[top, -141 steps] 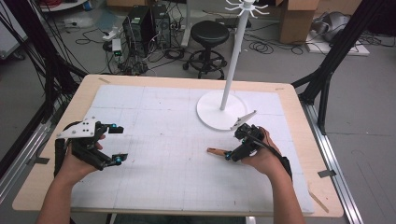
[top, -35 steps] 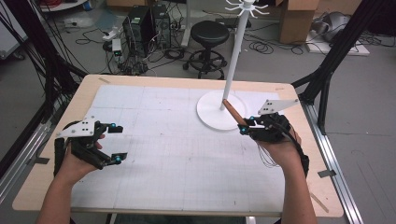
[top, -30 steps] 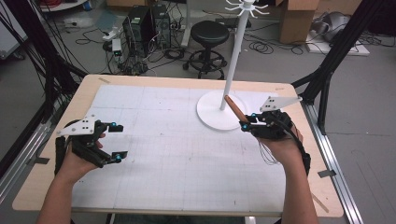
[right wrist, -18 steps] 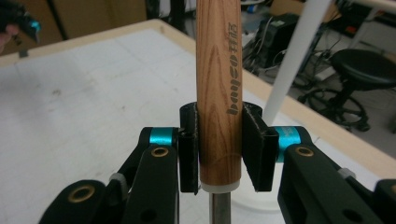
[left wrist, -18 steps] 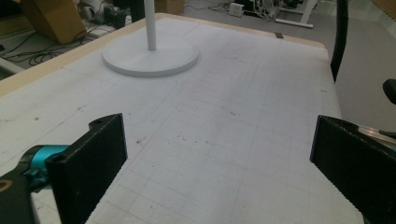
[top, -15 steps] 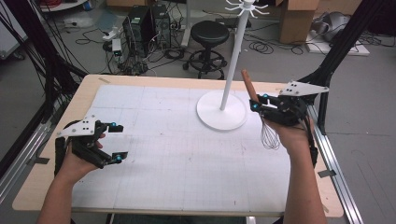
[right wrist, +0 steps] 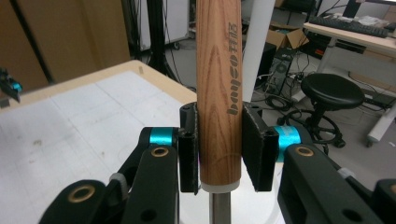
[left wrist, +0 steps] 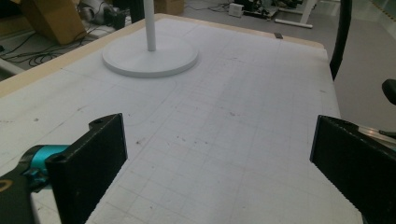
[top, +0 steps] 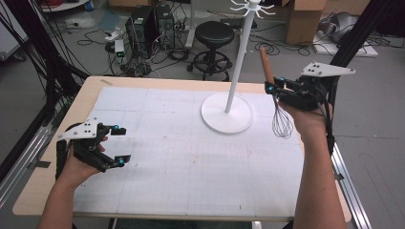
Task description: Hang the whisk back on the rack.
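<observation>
Whisk (top: 278, 102): upright, wires down, right of the stand (top: 228, 110).
My right gripper (top: 272, 86): clamped on its wooden handle.
My left gripper (top: 117, 144): jaws apart, holding nothing.

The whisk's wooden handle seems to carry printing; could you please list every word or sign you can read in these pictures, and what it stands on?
"bayco": dark print running lengthwise on the whisk's wooden handle, held between the jaws of the right gripper.
Two further characters printed above it on the same handle: too blurred to read.
Nothing else readable, on the table or elsewhere.
</observation>
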